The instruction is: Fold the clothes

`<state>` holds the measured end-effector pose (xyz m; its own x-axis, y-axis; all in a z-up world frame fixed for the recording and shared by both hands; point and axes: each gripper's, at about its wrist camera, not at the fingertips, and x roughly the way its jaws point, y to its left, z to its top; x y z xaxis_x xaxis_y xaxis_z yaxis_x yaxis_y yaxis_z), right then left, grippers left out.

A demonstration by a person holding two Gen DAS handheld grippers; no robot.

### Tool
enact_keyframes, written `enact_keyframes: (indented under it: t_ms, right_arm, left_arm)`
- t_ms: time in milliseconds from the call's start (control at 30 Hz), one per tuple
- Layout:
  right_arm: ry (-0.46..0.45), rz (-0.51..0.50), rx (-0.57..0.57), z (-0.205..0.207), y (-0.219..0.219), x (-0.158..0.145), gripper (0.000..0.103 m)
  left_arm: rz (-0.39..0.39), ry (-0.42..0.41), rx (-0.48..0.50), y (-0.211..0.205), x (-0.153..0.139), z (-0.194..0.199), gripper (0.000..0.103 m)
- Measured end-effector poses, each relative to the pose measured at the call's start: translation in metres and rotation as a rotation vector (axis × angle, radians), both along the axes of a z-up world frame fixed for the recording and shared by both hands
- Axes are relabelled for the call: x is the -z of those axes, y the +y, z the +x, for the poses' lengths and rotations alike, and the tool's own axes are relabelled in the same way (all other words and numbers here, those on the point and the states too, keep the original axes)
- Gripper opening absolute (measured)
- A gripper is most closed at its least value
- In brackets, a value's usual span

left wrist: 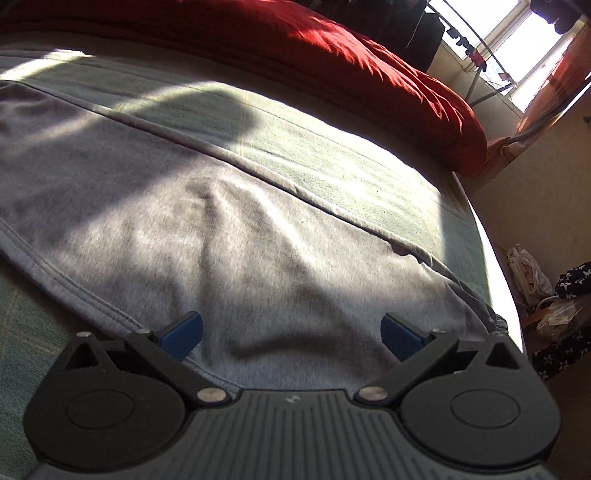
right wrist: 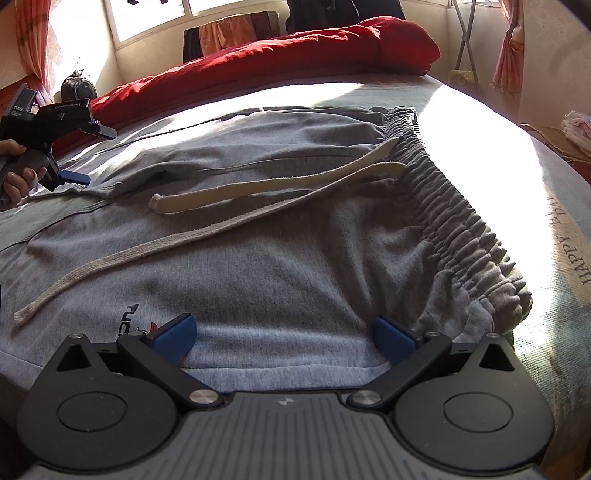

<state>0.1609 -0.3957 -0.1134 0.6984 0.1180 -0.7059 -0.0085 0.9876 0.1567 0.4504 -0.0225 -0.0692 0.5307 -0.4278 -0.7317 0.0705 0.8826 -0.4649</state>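
Grey sweat shorts (right wrist: 295,266) lie flat on the bed, with the elastic waistband (right wrist: 443,192) to the right and two cream drawstrings (right wrist: 258,188) trailing left across the fabric. My right gripper (right wrist: 283,334) is open, low over the near edge of the shorts beside a small printed logo (right wrist: 136,321). In the left wrist view the same grey fabric (left wrist: 240,240) fills the middle, its stitched hem (left wrist: 74,284) running past the left fingertip. My left gripper (left wrist: 291,332) is open above that fabric. A hand (right wrist: 14,177) holds that tool at the far left.
A red duvet (left wrist: 332,55) is bunched along the far side of the bed (left wrist: 332,155). The mattress edge (left wrist: 491,258) drops off to the right, with bags and clothes on the floor (left wrist: 554,295). Bright windows (right wrist: 147,18) and orange curtains stand behind.
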Motion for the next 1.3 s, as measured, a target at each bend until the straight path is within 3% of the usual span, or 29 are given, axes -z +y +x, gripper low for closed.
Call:
enact_keyframes:
  t_ms: [167, 233, 367, 633, 1033, 1200, 1300]
  right_arm:
    - [0.001, 0.001, -0.004, 0.000, 0.000, 0.000, 0.103]
    - [0.003, 0.003, -0.005, 0.000, -0.001, 0.000, 0.103]
    - [0.005, 0.003, -0.003, 0.001, -0.001, 0.000, 0.103]
    - [0.005, -0.024, 0.016, 0.002, 0.005, 0.000, 0.103]
    - [0.023, -0.034, 0.022, 0.005, 0.007, -0.001, 0.103]
    - [0.046, -0.041, 0.017, 0.007, 0.008, -0.004, 0.103]
    - [0.058, -0.012, 0.026, 0.007, 0.003, -0.013, 0.103]
  left_arm:
    - [0.052, 0.042, -0.055, 0.014, 0.024, 0.012, 0.102]
    - [0.067, 0.020, -0.078, 0.026, 0.024, 0.006, 0.102]
    - [0.070, 0.022, -0.148, 0.058, 0.011, -0.004, 0.102]
    - [0.063, -0.045, -0.170, 0.106, -0.037, -0.023, 0.102]
    - [0.033, 0.027, -0.100, 0.074, 0.005, 0.020, 0.102]
    - [0.145, 0.061, -0.126, 0.079, 0.021, 0.015, 0.102]
    - [0.210, 0.060, -0.182, 0.099, 0.013, -0.001, 0.102]
